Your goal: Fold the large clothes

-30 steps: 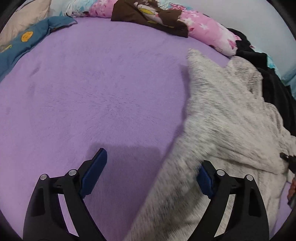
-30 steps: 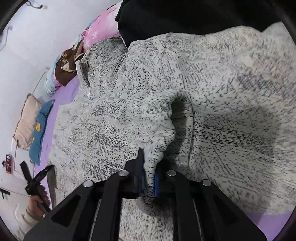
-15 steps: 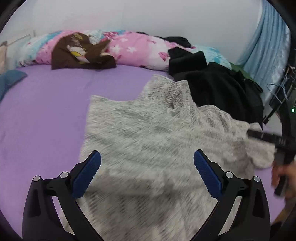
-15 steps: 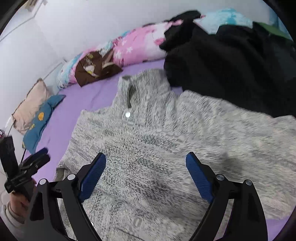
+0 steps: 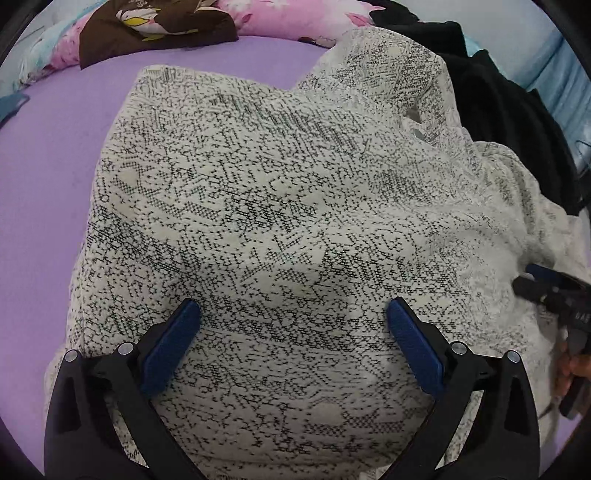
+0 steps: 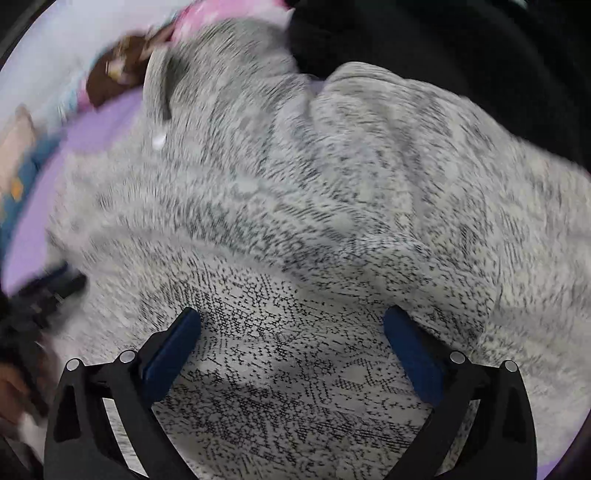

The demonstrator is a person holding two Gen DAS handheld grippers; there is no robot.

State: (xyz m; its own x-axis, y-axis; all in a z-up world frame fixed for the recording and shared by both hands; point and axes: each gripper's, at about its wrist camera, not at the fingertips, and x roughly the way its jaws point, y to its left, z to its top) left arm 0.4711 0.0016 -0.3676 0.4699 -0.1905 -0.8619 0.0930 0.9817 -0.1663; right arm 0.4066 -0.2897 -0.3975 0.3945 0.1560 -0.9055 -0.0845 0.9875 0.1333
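A large grey-and-white knit sweater [image 5: 280, 206] lies spread on the purple bed [image 5: 48, 177], its collar toward the far pillows. My left gripper [image 5: 293, 325] is open and empty, low over the sweater's near part. My right gripper [image 6: 291, 328] is open and empty, close above the sweater [image 6: 332, 206], whose collar with a button [image 6: 159, 140] shows at the upper left. The right gripper also shows at the right edge of the left wrist view [image 5: 554, 291]. The right wrist view is blurred by motion.
A black garment pile [image 5: 517, 110] lies at the far right beside the sweater. Pink floral bedding [image 5: 280, 18] and a brown garment [image 5: 155, 26] lie along the far edge. The other hand-held gripper [image 6: 44, 295] shows at the left of the right wrist view.
My right gripper let go of the sweater fold and opened. Both grippers swung to face the sweater and then came down close over it.
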